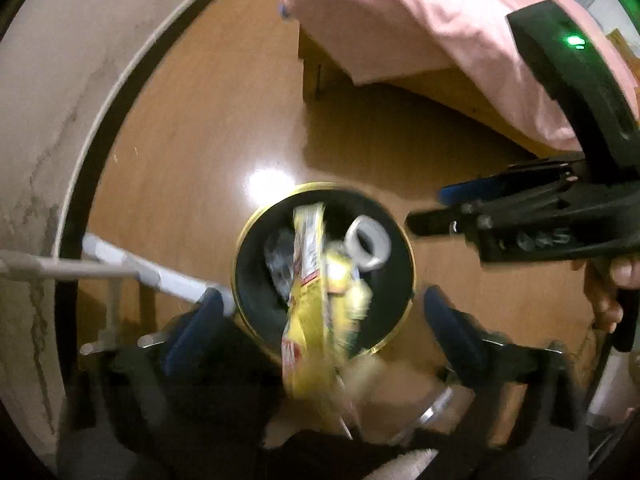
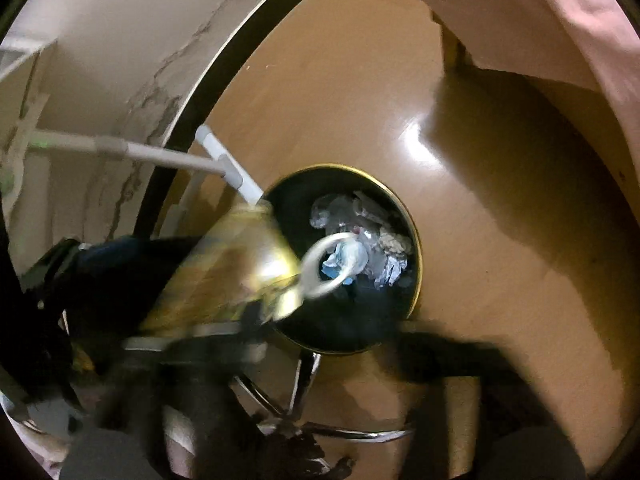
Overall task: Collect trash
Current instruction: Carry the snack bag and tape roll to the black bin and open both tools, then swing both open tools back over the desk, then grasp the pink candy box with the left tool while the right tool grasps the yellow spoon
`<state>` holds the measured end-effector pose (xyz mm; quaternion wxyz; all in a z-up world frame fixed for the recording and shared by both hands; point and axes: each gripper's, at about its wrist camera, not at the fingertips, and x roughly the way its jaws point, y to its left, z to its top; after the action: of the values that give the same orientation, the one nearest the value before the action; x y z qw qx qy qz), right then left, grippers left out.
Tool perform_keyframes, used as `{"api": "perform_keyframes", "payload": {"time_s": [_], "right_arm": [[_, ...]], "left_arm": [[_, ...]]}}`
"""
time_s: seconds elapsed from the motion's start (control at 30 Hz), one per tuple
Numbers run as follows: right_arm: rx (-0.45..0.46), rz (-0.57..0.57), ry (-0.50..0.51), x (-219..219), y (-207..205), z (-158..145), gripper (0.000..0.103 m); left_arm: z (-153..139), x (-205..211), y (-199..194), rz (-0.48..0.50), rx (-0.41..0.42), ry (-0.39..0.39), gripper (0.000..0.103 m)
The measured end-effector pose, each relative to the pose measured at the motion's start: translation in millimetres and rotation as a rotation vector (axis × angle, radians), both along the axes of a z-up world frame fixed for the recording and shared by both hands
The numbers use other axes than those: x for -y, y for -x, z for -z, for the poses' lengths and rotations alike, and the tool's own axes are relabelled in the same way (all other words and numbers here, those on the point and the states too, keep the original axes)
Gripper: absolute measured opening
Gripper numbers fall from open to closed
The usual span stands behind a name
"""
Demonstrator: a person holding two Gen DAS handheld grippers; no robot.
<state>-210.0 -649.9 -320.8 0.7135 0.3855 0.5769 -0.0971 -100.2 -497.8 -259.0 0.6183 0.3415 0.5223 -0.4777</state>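
A round black trash bin with a gold rim (image 1: 248,232) (image 2: 416,240) stands on the wooden floor, holding crumpled wrappers and paper (image 2: 360,240). A yellow snack wrapper (image 1: 316,304) (image 2: 236,264), blurred, hangs between my left gripper's (image 1: 324,320) spread blue fingers (image 1: 452,328) over the bin; nothing grips it. A white tape ring (image 1: 368,248) (image 2: 324,268) is in the air over the bin's mouth. My right gripper (image 1: 424,220) reaches in from the right in the left wrist view, its jaws close together and empty. In its own view its fingers are dark and blurred.
A pink bedsheet (image 1: 420,20) hangs over a wooden bed frame at the upper right. A white rack's tubes (image 1: 120,264) stand left of the bin by the stained wall (image 2: 120,40). A chrome chair base (image 2: 304,400) lies below the bin.
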Motion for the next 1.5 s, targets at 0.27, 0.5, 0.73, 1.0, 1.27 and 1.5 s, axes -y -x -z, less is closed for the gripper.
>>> {"api": "perform_keyframes", "payload": {"time_s": [0.27,0.5,0.73,1.0,1.27,1.5], "right_arm": [[-0.039,0.202,0.503,24,32,-75,0.088],[0.199,0.350,0.998,-12,58,-206,0.096],[0.443,0.141,0.916,-83,-10,-254,0.096],[0.699,-0.323,0.653,-215,-143,-303,0.096],[0.604,-0.748,0.559,-360,-257,-290,0.096],[0.503,-0.934,0.553,-442,-311,-265,0.097]], "left_arm": [[-51,-1,46,0.149,0.012,0.165,0.097],[-214,-65,78,0.278,0.252,0.466,0.097],[-271,-227,-45,-0.267,0.526,0.413,0.097],[-253,-447,-155,-0.984,0.521,0.231,0.097],[-221,-510,-206,-1.165,0.405,0.168,0.097],[-203,-517,-242,-1.108,0.388,0.148,0.097]]}}
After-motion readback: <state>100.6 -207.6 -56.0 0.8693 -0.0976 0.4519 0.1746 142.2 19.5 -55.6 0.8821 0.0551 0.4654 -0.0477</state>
